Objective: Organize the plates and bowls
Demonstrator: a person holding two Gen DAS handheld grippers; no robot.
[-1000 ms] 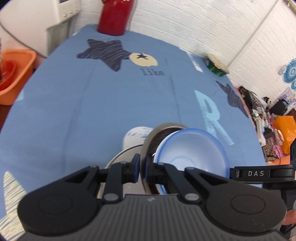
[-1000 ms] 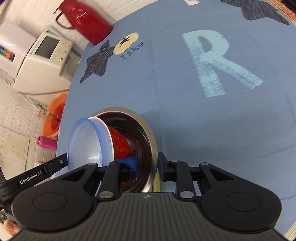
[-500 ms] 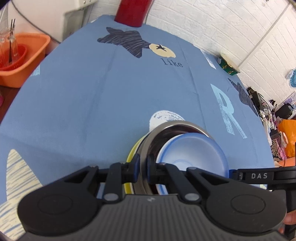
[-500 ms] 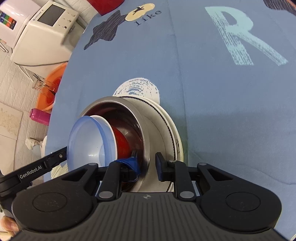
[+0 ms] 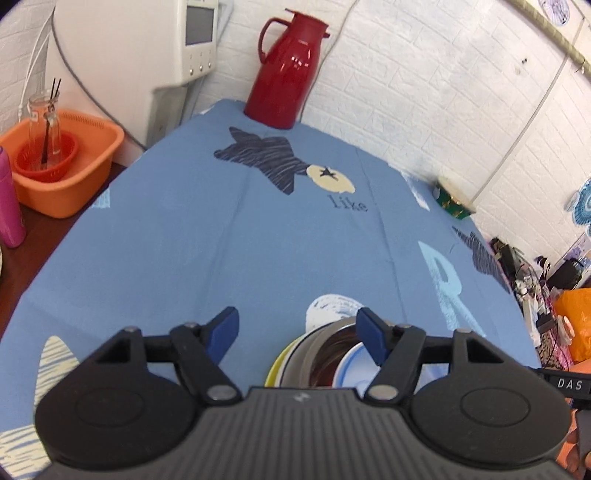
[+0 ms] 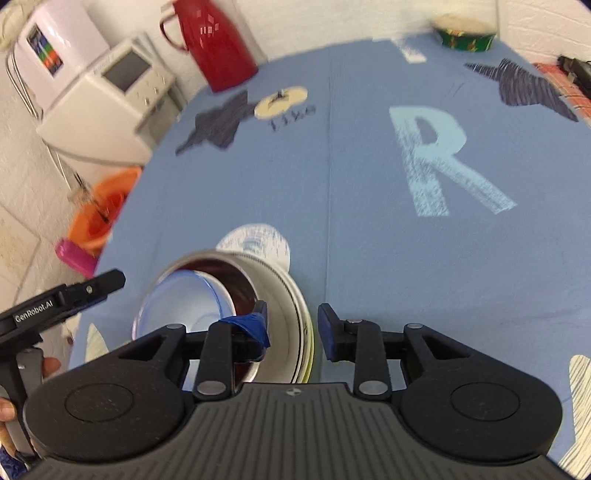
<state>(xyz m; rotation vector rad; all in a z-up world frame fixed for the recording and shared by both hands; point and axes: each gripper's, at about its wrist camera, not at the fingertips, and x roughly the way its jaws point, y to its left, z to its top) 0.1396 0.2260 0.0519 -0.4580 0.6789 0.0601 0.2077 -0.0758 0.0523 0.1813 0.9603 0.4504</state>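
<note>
A stack of dishes sits on the blue tablecloth near the front. A steel bowl (image 5: pixel 325 345) (image 6: pixel 275 314) holds a pale blue bowl (image 5: pixel 352 363) (image 6: pixel 188 299), and both rest on a white and a yellow plate (image 5: pixel 279 363) (image 6: pixel 308 343). My left gripper (image 5: pixel 297 330) is open and empty, raised just behind the stack's left side. My right gripper (image 6: pixel 291 325) is open, its jaws straddling the steel bowl's right rim without gripping. The left gripper (image 6: pixel 66 299) also shows in the right wrist view at the left.
A red thermos jug (image 5: pixel 286 70) (image 6: pixel 212 44) stands at the far table edge. A white appliance (image 6: pixel 110 96), an orange basin (image 5: pixel 61 166) and a pink bottle (image 5: pixel 9 199) lie off the left side. A green patterned bowl (image 5: pixel 454 203) (image 6: pixel 465 33) sits far right.
Both grippers have opened and let go of the steel bowl's rim. The stack has come down onto the plates on the cloth, and both grippers have lifted and tilted up.
</note>
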